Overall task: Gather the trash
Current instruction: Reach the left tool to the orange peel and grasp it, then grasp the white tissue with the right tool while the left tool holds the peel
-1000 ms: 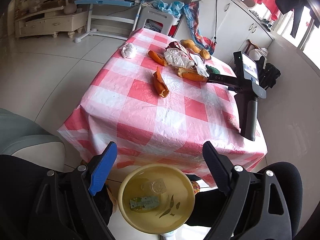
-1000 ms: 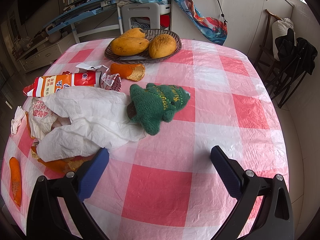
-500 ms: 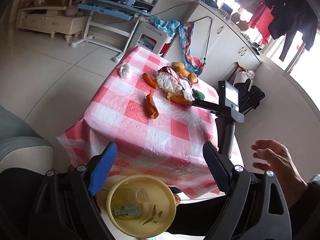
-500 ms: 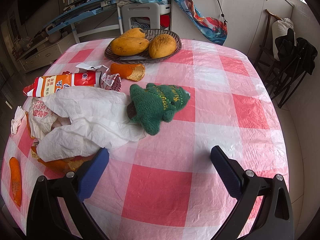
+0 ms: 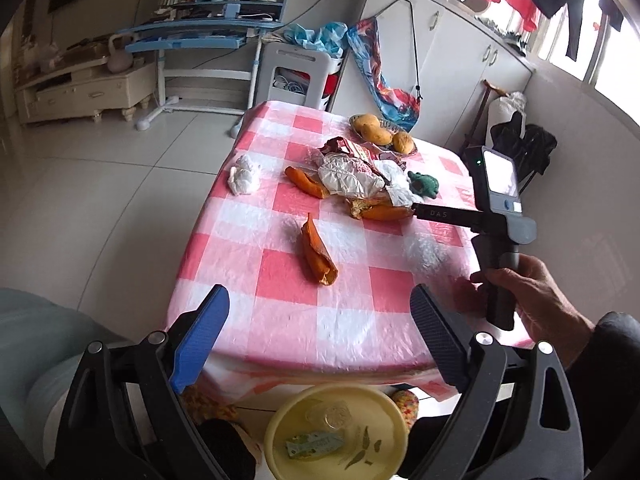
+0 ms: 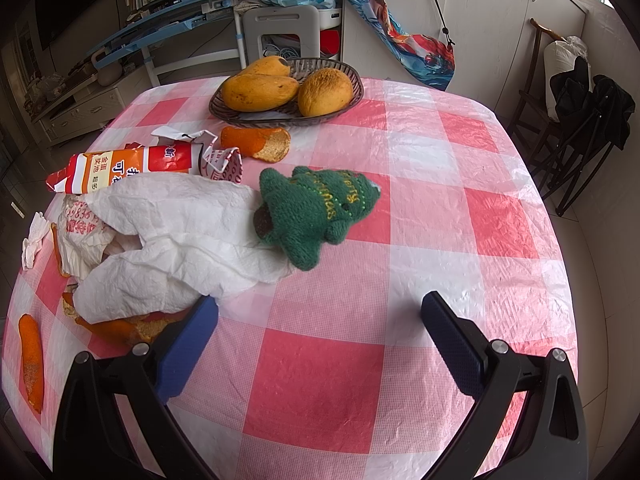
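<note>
We see soft daylight entering from the windows at the upper right, blown out white. The plastic cloth shows mild sheen and faint shadows. Both fisheye views bend straight lines and darken to black at the corners; focus is sharp throughout.

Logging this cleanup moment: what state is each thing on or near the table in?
Left gripper: open, empty.
Right gripper: open, empty.
Snack wrapper: torn open, lying flat.
White tissue: crumpled, spread over peels.
Knitted tree: lying on its side.
Fruit basket: upright, holding mangoes.
Curled peel: lying alone on the tablecloth.
Yellow bin: open, with some scraps inside.
</note>
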A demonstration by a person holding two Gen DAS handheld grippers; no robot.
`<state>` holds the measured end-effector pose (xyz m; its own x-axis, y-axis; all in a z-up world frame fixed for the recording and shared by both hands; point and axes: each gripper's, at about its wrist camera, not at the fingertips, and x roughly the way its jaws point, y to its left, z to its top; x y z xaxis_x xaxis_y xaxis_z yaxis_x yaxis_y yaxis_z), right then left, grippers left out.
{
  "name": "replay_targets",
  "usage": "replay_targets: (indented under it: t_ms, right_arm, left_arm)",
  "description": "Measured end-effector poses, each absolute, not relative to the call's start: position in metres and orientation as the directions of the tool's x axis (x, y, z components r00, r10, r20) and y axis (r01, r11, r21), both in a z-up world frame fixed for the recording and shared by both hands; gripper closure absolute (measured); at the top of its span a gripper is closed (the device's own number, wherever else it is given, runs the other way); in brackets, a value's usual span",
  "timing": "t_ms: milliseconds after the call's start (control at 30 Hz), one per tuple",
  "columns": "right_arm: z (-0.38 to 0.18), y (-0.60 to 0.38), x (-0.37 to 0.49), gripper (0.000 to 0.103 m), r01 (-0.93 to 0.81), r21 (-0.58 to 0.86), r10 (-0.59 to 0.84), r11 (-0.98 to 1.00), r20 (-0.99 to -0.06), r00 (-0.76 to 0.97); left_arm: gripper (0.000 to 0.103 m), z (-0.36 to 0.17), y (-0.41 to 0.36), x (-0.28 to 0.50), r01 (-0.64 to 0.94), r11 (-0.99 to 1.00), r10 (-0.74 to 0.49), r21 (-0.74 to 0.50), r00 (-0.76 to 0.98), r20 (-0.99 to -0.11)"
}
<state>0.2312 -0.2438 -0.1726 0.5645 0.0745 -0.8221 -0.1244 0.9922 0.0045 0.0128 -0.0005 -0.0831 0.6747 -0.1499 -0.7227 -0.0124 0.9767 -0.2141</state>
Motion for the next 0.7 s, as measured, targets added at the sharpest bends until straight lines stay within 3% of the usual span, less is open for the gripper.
replay_targets:
  t_ms: [100,200,367,400,467,600,700]
  right_arm:
    - [-0.172,-0.242,0.235,0.006,-0.149,0.004,0.083,0.989,-0.844,0.529]
    - [-0.168,-0.244,0.231,0.006,-0.192,0.023,0.111,0.981,-0.879,0.464]
    - [-0.127,-0.248,0.194,0.006,-0.300,0.040,0.212,0.953,-0.794,0.570]
    - [-0.123,-0.249,0.191,0.006,-0.310,0.042,0.224,0.950,-0.783,0.580]
    - [-0.124,-0.247,0.191,0.006,-0.317,0.083,0.261,0.945,-0.777,0.573]
    - [-0.118,-0.237,0.202,0.006,-0.356,0.219,0.392,0.909,-0.739,0.547]
    - [-0.101,-0.210,0.198,0.006,-0.444,0.232,0.470,0.866,-0.683,0.559]
  left_arm:
    - [0.015,-0.100,-0.016,0.047,-0.018,0.984,-0.127,-0.179,0.634,-0.762]
    - [0.025,-0.117,-0.030,0.078,-0.035,0.994,-0.066,-0.107,0.595,-0.801]
    - [0.041,-0.147,-0.041,0.104,-0.053,0.997,-0.022,-0.059,0.530,-0.848]
    - [0.046,-0.151,-0.042,0.105,-0.054,0.997,-0.024,-0.061,0.524,-0.851]
    - [0.082,-0.154,-0.043,0.107,-0.051,0.997,-0.018,-0.053,0.534,-0.845]
    - [0.086,-0.148,-0.046,0.102,-0.005,0.995,-0.080,-0.099,0.544,-0.835]
    - [0.086,-0.133,-0.040,0.086,-0.010,0.988,-0.124,-0.157,0.567,-0.814]
